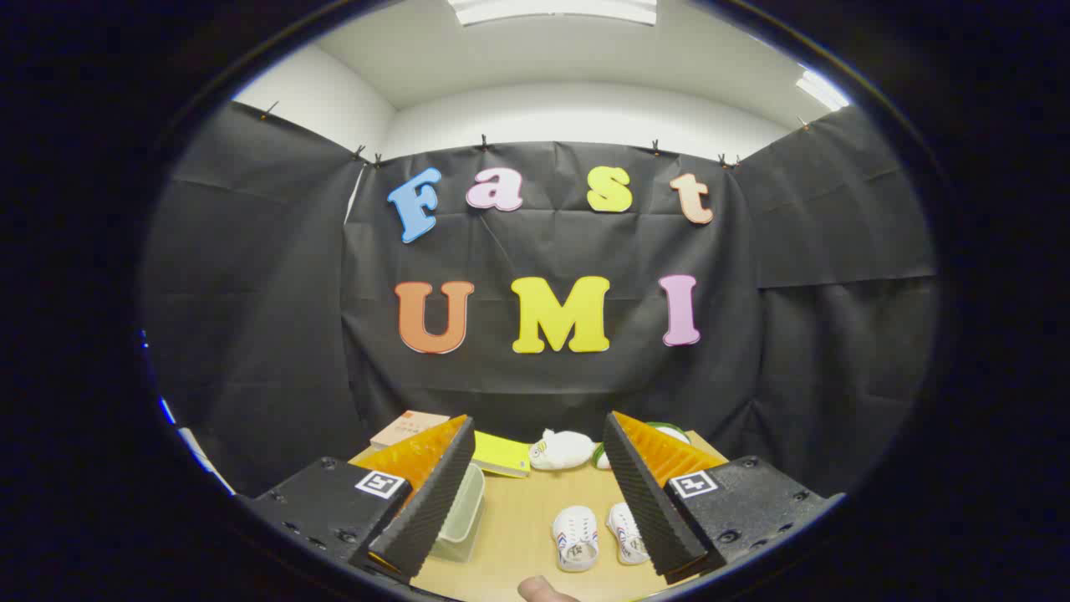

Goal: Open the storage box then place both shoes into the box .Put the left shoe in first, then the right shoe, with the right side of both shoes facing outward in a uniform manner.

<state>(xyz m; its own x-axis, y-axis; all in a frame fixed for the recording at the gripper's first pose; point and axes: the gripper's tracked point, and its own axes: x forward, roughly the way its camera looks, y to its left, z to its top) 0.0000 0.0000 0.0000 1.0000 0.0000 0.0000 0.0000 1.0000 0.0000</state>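
Here, gripper view: the tongs (535, 493) hang wide open and empty above the desk (518, 518). Between and below the fingers stand two white shoes (598, 535) side by side; the translucent storage box (462, 510) sits just left, apparently staged within easy reach for opening first.

A light wooden table (518, 522) carries several loose items along its far edge. A white plush toy (562, 449) lies there as the landmark. Just left of the toy rests a yellow book (500, 454), and further left beyond that book sits a tan cardboard box (408, 427). A green-and-white object (669, 431) lies right of the toy, partly hidden.
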